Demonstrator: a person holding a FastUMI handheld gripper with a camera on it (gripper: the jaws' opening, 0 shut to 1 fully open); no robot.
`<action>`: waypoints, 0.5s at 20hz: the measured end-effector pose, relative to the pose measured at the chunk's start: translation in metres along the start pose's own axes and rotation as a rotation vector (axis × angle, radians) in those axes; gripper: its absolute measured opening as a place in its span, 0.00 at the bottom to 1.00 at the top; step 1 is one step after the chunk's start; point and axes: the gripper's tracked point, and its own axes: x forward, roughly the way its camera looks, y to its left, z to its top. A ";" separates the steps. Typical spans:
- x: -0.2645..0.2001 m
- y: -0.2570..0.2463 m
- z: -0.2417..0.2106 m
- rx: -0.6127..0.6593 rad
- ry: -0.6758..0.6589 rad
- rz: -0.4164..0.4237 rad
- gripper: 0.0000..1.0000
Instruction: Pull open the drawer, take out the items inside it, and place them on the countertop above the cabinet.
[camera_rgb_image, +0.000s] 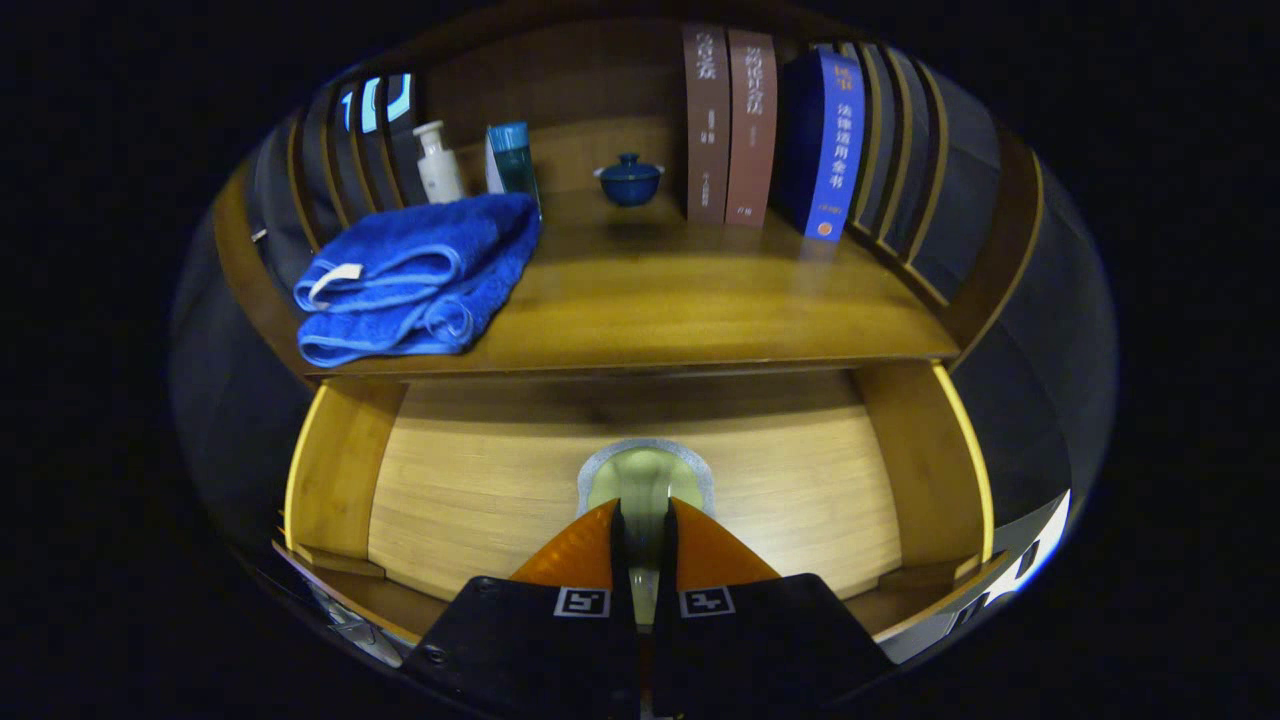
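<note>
Your gripper (644, 520) reached down into the open wooden drawer (480, 480), its 2 fingers drawn narrow around a small pale-green packet with a silvery sealed rim (645, 470). The fingers sat on either side of the packet's lower part with only a thin gap between them, and they appeared to press on it, while its rounded top stood clear just ahead of the fingertips. The packet stood over the middle of the drawer's light wood floor, well apart from both side walls.

Beyond the drawer, you had the wooden countertop (680, 300) above the cabinet. On it, off to the left, lay a folded blue terry towel (415, 280). Behind the towel stood a white pump bottle (438, 162) and, beside it, a teal bottle (512, 155). Further along sat a small dark-blue lidded bowl (630, 180), then 2 brown books (730, 125) and 1 blue book (825, 145), all upright.
</note>
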 end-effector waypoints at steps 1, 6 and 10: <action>-0.010 -0.001 0.007 -0.001 -0.023 0.002 0.10; -0.043 -0.006 0.052 -0.008 -0.137 0.006 0.10; -0.037 -0.004 0.085 -0.013 -0.167 0.005 0.10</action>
